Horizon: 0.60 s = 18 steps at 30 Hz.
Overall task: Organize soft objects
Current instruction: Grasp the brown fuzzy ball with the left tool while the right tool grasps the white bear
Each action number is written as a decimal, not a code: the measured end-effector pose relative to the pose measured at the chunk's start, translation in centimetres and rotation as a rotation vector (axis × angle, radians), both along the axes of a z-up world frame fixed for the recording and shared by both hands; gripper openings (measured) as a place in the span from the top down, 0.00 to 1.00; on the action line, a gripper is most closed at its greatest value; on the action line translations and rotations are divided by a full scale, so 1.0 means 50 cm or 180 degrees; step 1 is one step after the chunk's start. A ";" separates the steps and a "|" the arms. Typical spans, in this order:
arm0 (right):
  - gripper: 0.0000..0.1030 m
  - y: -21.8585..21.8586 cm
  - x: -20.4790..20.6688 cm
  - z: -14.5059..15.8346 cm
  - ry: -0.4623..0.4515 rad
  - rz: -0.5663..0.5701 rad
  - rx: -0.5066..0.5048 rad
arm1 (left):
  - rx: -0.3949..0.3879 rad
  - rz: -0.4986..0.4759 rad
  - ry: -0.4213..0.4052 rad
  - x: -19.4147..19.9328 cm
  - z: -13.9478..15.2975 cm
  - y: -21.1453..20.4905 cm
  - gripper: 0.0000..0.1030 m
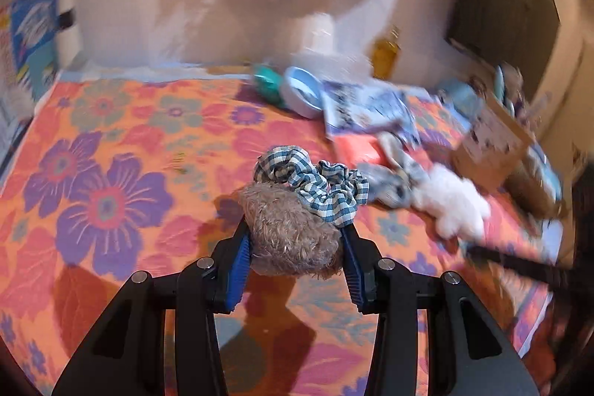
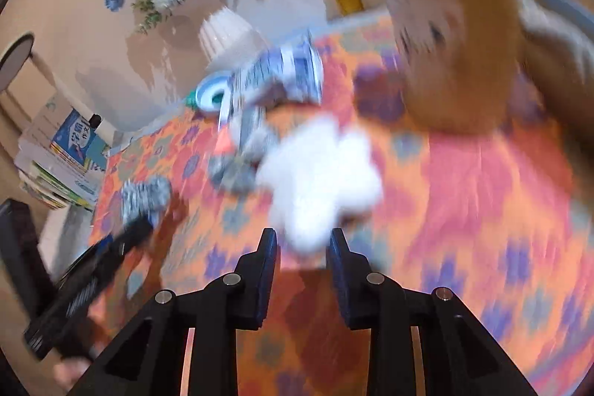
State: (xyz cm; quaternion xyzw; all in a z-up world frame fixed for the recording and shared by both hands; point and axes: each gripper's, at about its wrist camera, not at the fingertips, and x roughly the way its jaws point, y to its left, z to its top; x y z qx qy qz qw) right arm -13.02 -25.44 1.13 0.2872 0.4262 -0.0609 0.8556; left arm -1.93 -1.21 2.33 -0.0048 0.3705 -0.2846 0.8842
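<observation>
My left gripper (image 1: 296,226) is shut on a brown fuzzy plush (image 1: 293,232), and a blue-and-white checked scrunchie (image 1: 315,184) lies over the plush's far end. Both hang above the flowered orange cloth (image 1: 111,143). In the right wrist view the left gripper (image 2: 137,225) appears at the left with the scrunchie (image 2: 144,195). The right gripper (image 2: 302,236) is closed on the near end of a white fluffy toy (image 2: 323,166). That view is blurred. From the left wrist the white toy (image 1: 453,203) shows at the right, beside a grey-blue cloth item (image 1: 393,180).
A cardboard box (image 2: 456,62) holding several items stands at the far right of the cloth. A blue bowl (image 1: 302,91), a printed packet (image 1: 367,110), a yellow bottle (image 1: 386,58) and a white vase (image 2: 226,36) of flowers line the back. Books (image 2: 63,166) are stacked off the left edge.
</observation>
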 end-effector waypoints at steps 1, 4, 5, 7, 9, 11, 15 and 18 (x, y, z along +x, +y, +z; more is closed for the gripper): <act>0.71 0.007 -0.010 -0.005 0.0057 0.0035 0.0111 | -0.0099 0.0036 0.0037 0.007 -0.006 0.013 0.60; 0.69 0.039 -0.039 0.001 0.0239 0.0273 -0.0139 | -0.0228 0.0026 0.0113 0.017 -0.010 0.025 0.60; 0.65 0.042 -0.047 0.009 0.0273 0.0246 -0.0329 | -0.0239 0.0018 0.0095 0.012 -0.007 0.023 0.60; 0.25 0.045 -0.052 0.034 0.0210 0.0209 -0.0795 | -0.0195 0.0015 0.0058 0.006 -0.007 0.015 0.60; 0.21 0.048 -0.039 0.056 0.0088 0.0298 -0.1056 | -0.0129 -0.0008 0.0014 0.000 -0.008 0.009 0.60; 0.21 0.053 -0.012 0.077 -0.0006 0.0402 -0.1274 | -0.0095 -0.0042 -0.0028 -0.005 -0.006 0.004 0.60; 0.20 0.048 0.090 0.057 0.0121 0.0640 -0.1599 | -0.0088 -0.0067 0.0009 -0.002 -0.009 0.006 0.60; 0.20 0.032 0.139 0.011 0.0291 0.0734 -0.1513 | -0.0100 -0.0072 0.0024 0.000 -0.010 0.005 0.60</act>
